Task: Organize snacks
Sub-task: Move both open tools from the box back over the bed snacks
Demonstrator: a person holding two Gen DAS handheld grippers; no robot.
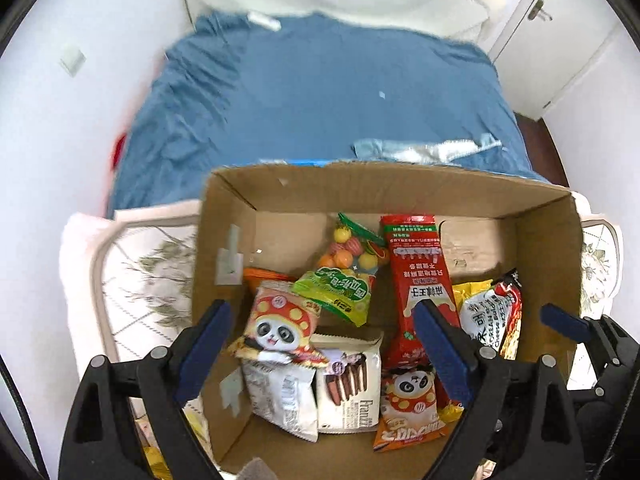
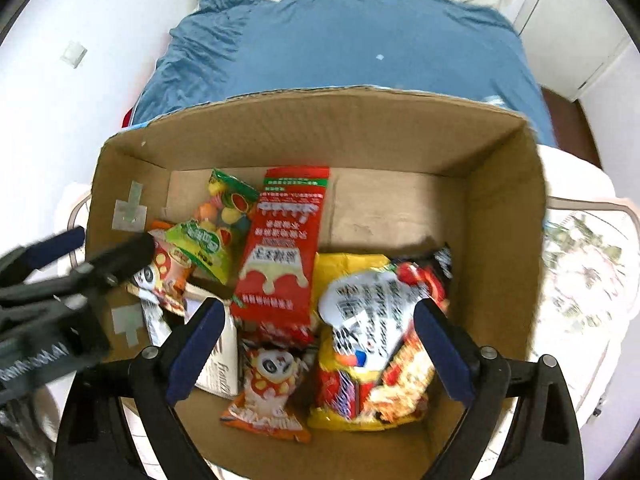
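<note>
An open cardboard box holds several snack packs. In it lie a tall red pack, a bag of coloured candy balls, a green pack, panda packs, a white wafer pack and a noodle pack. My left gripper is open and empty over the box's left half. My right gripper is open and empty over the box's near middle. The left gripper also shows at the left of the right wrist view.
The box stands on a patterned cream cushion. Behind it is a bed with a blue sheet. White walls flank it and a white door is at the far right.
</note>
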